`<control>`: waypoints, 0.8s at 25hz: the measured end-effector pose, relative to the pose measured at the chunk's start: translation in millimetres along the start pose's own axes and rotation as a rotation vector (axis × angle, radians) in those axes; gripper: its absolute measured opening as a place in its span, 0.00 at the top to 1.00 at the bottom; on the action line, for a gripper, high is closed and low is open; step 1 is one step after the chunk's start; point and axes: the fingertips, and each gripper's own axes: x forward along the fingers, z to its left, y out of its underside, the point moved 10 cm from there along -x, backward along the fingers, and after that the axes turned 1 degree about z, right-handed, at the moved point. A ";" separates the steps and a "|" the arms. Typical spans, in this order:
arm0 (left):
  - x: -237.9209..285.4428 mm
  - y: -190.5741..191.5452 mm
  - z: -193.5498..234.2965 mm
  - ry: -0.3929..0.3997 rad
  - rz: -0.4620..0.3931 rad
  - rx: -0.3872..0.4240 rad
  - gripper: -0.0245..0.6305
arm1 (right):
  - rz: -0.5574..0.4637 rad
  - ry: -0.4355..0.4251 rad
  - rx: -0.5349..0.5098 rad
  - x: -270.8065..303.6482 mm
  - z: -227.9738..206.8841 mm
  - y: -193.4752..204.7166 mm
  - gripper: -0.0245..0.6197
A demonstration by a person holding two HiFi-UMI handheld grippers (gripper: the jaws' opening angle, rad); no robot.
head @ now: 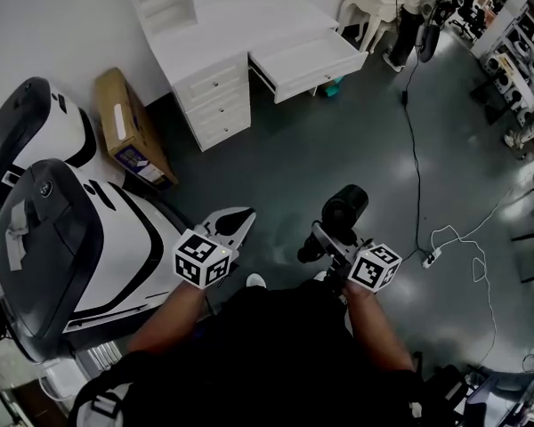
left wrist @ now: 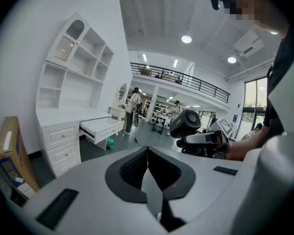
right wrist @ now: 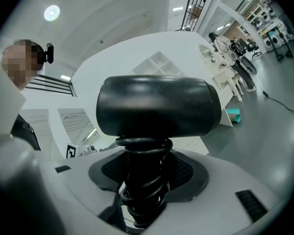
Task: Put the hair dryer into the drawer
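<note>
- The open white wooden drawer sticks out from the white desk; its front edge faces wide bare dark floor.
- A brown cardboard box leans beside the desk, and a white cable lies on the floor at the right.
- The right gripper is clamped on the coiled-cord handle of the black plastic hair dryer, which is in the air, well apart from the drawer.
- The handle runs along the jaws; the barrel lies across them, grille end toward the left gripper.
- The left gripper's jaws are together, holding nothing.
</note>
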 end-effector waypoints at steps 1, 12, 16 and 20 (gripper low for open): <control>-1.4 1.0 3.3 0.003 0.001 -0.001 0.95 | -0.002 0.006 0.003 2.0 1.6 1.3 0.61; 15.1 -6.8 25.3 0.012 -0.006 -0.021 0.95 | 0.011 0.035 0.016 18.2 -12.1 -9.6 0.61; 24.7 -13.6 40.0 -0.022 0.004 -0.015 0.95 | 0.000 0.010 0.021 37.4 -30.3 -26.0 0.61; 45.7 -26.3 57.7 -0.069 0.014 -0.029 0.95 | -0.003 -0.019 0.025 59.8 -56.5 -50.6 0.61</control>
